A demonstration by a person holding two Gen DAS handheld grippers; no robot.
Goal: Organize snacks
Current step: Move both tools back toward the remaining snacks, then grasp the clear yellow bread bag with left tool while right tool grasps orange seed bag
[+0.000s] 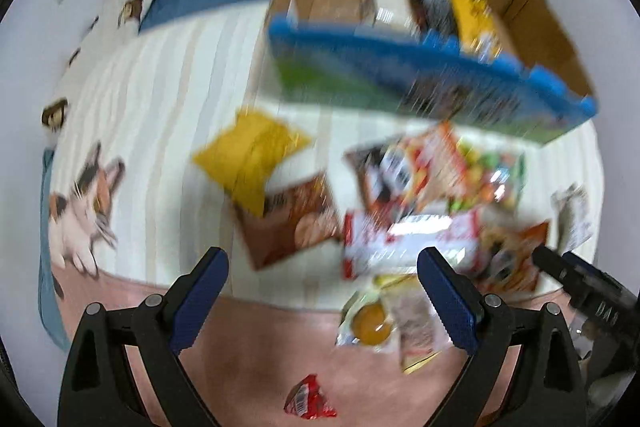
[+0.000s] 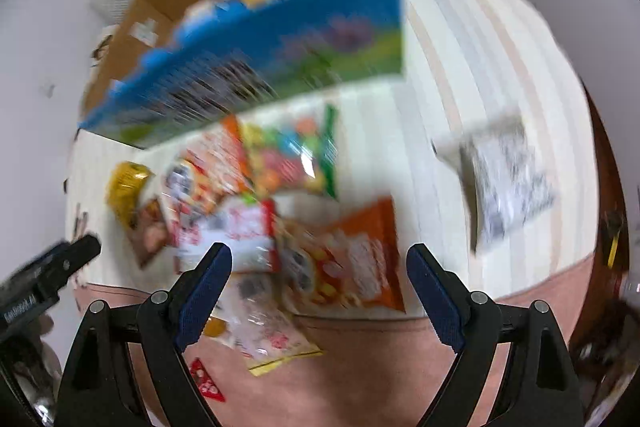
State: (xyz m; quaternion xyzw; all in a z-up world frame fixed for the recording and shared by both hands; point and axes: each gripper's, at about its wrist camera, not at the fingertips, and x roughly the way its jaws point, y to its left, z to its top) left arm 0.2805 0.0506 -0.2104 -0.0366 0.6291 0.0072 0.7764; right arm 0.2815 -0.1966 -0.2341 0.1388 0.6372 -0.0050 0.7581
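As 2 grippers gape, 1 cardboard box [image 1: 532, 27], 1 yellow bag [image 1: 248, 155]

Blurred snack packets [image 1: 420, 203] lie heaped on the striped bedspread beside a cardboard box [image 1: 532, 27].

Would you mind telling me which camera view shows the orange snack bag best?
The right wrist view: the orange snack bag lies near the frame's middle, between the right gripper's open fingers, its whole face visible though blurred. The left wrist view catches only part of it at the right, overlapped by other packets.
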